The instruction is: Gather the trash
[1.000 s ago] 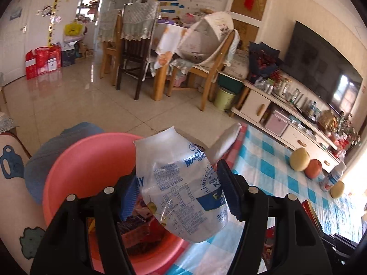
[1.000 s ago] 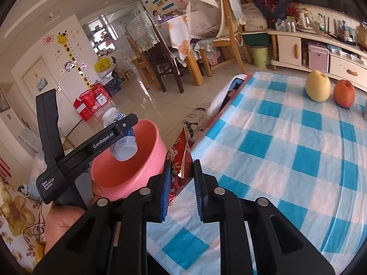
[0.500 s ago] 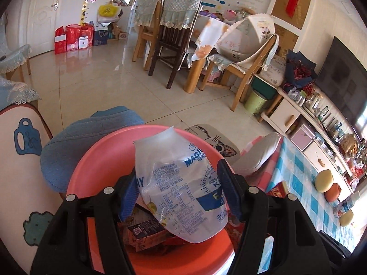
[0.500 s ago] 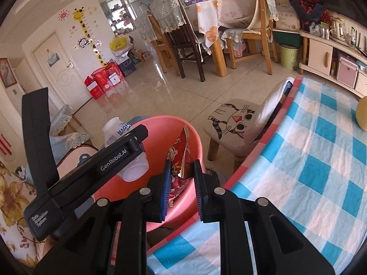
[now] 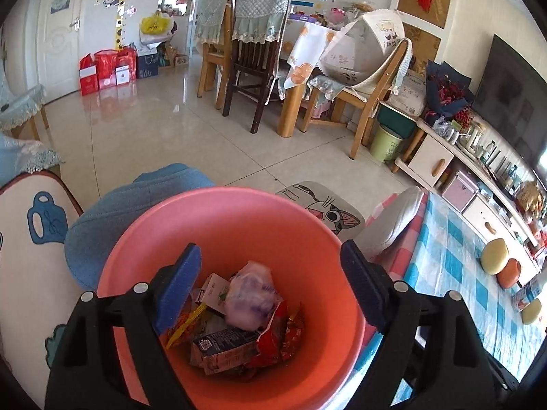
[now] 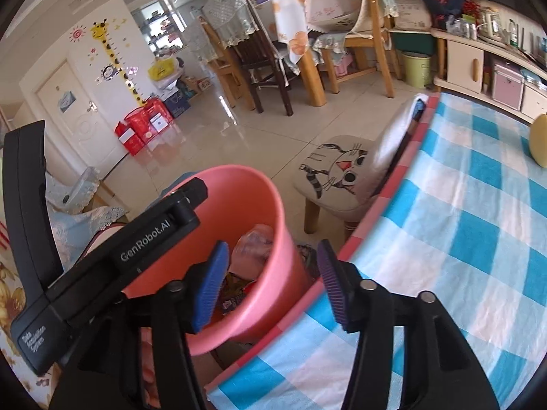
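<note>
Jaws on my left gripper [image 5: 270, 288] and right gripper [image 6: 270, 283] have just opened and hold nothing. Both hang over the pink bucket [image 5: 239, 212], where the crumpled plastic bottle [image 5: 251, 295] lies on the wrappers [image 5: 283, 338]. I judge this trash light, soft and crushable; any exposed edge should do for a grip.

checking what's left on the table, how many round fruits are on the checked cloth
3 in the left wrist view: a yellow fruit, an orange fruit beside it, another yellow one nearer. More may be out of frame.

both grippers opened; bottle [image 5: 251, 295], wrapper [image 5: 277, 338] dropped in bucket [image 5: 239, 218].
</note>
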Motion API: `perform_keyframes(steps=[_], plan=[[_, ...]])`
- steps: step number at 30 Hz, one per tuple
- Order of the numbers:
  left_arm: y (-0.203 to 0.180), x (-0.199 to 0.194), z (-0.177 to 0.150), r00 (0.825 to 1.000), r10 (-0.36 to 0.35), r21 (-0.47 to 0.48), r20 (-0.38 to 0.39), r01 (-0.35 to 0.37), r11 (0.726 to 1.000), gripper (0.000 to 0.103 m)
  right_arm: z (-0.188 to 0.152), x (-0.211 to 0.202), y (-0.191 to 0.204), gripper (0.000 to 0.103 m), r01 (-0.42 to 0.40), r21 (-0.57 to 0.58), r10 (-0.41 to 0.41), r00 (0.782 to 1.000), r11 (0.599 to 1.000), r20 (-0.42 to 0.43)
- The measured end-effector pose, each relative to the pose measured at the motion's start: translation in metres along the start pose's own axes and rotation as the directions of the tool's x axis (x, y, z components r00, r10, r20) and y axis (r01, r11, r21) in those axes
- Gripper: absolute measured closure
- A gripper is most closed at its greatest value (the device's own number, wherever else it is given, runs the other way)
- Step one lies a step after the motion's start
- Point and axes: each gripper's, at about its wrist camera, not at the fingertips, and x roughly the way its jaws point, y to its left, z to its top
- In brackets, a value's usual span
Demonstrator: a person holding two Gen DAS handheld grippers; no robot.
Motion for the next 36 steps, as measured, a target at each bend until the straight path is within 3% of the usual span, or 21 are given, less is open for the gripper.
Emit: perform_keyframes(steps=[5, 11, 13, 19, 28, 32, 36], plan=[[-0.013, -0.004, -0.004, 1.000, -0.009, 0.038, 0.012, 0.008, 0.999, 0.016, -0.009, -0.028, -0.024, 0.023, 0.040, 0.055, -0.043, 0.998, 0.998, 0.054], [-0.032, -0.013, -0.010, 0.999, -0.037, 0.105, 0.026, 0.034, 0.994, 0.016, -0.020, -0.065, -0.051, 0.017, 0.074, 0.125, -0.087, 0.991, 0.989, 0.101], [-0.038, -0.017, -0.013, 0.998, -0.053, 0.129, 0.034, 0.049, 0.990, 0.010, -0.023, -0.078, -0.059, 0.017, 0.091, 0.136, -0.108, 0.987, 0.987, 0.119], [-0.063, -0.031, -0.025, 0.991, -0.116, 0.199, 0.067, 0.101, 0.975, 0.007, -0.046, -0.117, -0.077, 0.014, 0.194, 0.139, -0.215, 0.963, 0.971, 0.159], [-0.102, -0.057, -0.050, 0.970, -0.243, 0.272, 0.029, 0.226, 0.935, 0.004, -0.084, -0.173, -0.117, 0.011, 0.341, 0.198, -0.379, 0.903, 0.919, 0.202], [-0.117, -0.067, -0.063, 0.950, -0.309, 0.245, -0.039, 0.308, 0.919, 0.004, -0.104, -0.201, -0.129, 0.010, 0.422, 0.207, -0.461, 0.861, 0.883, 0.212], [-0.138, -0.084, -0.082, 0.946, -0.320, 0.323, -0.049, 0.318, 0.891, 0.004, -0.124, -0.229, -0.138, 0.010, 0.497, 0.208, -0.536, 0.815, 0.842, 0.222]])
